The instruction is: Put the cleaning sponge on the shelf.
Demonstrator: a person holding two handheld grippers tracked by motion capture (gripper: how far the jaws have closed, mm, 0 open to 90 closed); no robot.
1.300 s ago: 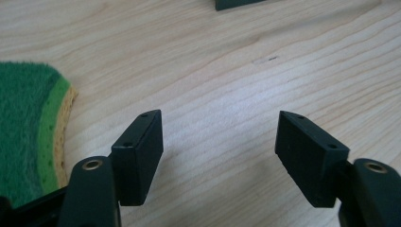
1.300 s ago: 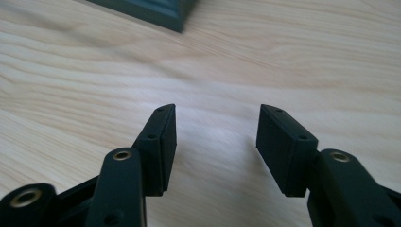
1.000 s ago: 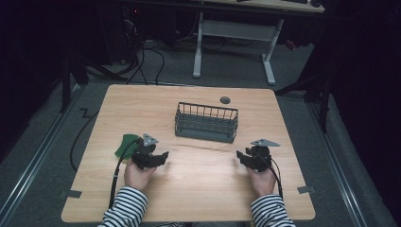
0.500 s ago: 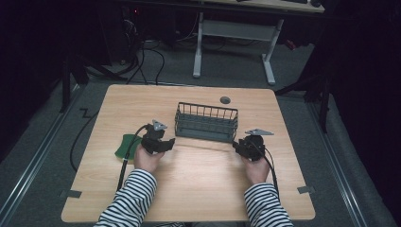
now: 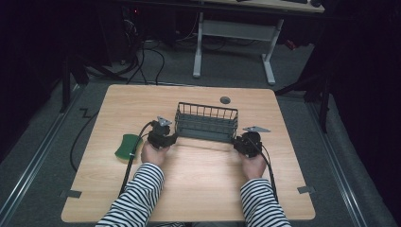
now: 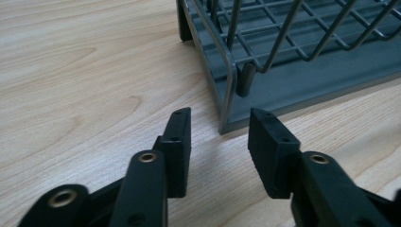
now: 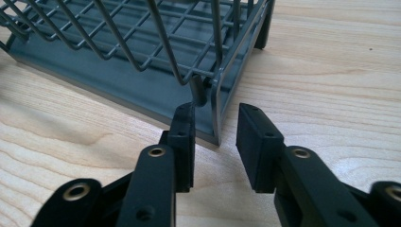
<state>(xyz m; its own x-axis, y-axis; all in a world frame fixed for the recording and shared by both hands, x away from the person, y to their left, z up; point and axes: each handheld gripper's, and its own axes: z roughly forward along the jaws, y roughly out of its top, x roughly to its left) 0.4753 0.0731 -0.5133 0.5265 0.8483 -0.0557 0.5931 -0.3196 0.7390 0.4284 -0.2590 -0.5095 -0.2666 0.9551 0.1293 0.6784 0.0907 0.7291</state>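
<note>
1. Left gripper (image 5: pixel 171 139), one: jaws a moderate gap apart, just now closing, nothing pressed between them. In the left gripper view (image 6: pixel 218 142) the near left corner of the rack stands just ahead of the gap, the pads short of its wire.
2. Right gripper (image 5: pixel 238 143), one: jaws likewise part-way in and just now closing, gripping nothing. In the right gripper view (image 7: pixel 215 142) the rack's near right corner post stands at the mouth of the gap, the left pad just beside the tray edge; whether it touches cannot be told.
3. Rack (image 5: pixel 206 122), one: dark grey wire basket on a matching tray, at mid-table, a little toward the far edge, long side parallel to the near edge. Upright. Nothing seen inside; the grid floor (image 6: pixel 293 28) shows bare, and so in the right gripper view (image 7: pixel 142 28). It lies between the two grippers, one at each near corner.
4. Sponge (image 5: pixel 126 146), one: green, flat on the table near the left edge, beside the left gripper's cable.
5. Disc (image 5: pixel 225 100), one: small, dark, round, near the far edge, behind the rack.
6. Table (image 5: pixel 198 189), one: light wood, carrying all the above.
</note>
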